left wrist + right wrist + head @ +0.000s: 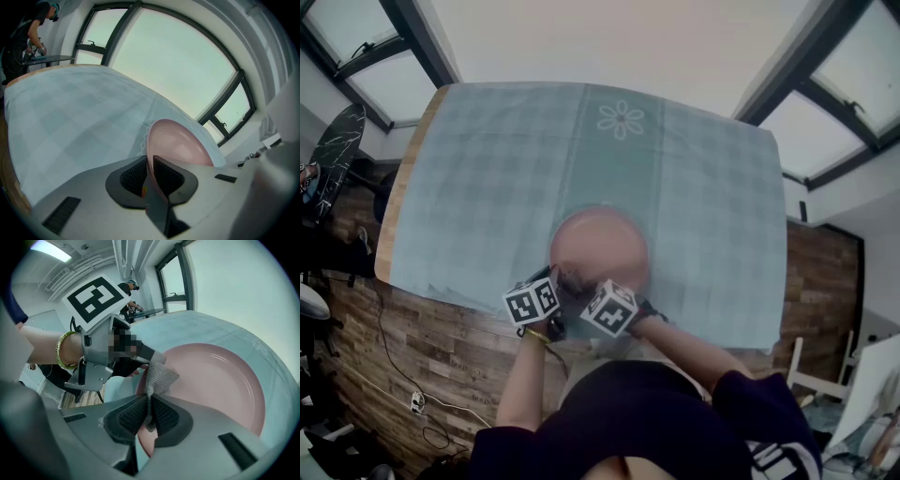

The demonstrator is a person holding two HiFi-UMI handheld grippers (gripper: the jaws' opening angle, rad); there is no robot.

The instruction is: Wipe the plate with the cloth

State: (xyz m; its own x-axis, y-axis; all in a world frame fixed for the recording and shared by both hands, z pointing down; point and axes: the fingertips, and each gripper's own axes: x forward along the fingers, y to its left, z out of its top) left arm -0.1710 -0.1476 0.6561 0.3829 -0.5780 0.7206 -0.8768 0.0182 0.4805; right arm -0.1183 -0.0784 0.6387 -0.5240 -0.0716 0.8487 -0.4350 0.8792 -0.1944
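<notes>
A pink plate (598, 246) lies on the pale blue checked tablecloth (487, 187) near the table's front edge. My left gripper (149, 177) is shut on the plate's (176, 145) near rim, seen edge-on between its pads. My right gripper (149, 414) is shut on a small grey cloth (158, 378), which hangs against the plate's (220, 385) inner surface by its near-left rim. In the right gripper view the left gripper (115, 352) holds the rim just beyond the cloth. In the head view both marker cubes, left (532, 302) and right (609, 307), sit side by side at the plate's front edge.
The tablecloth carries a flower print (621, 119) at its far middle. The wooden table edge (398, 202) shows at the left. A dark side table (333, 150) stands far left, with a person (28, 35) beside it. Windows surround the room.
</notes>
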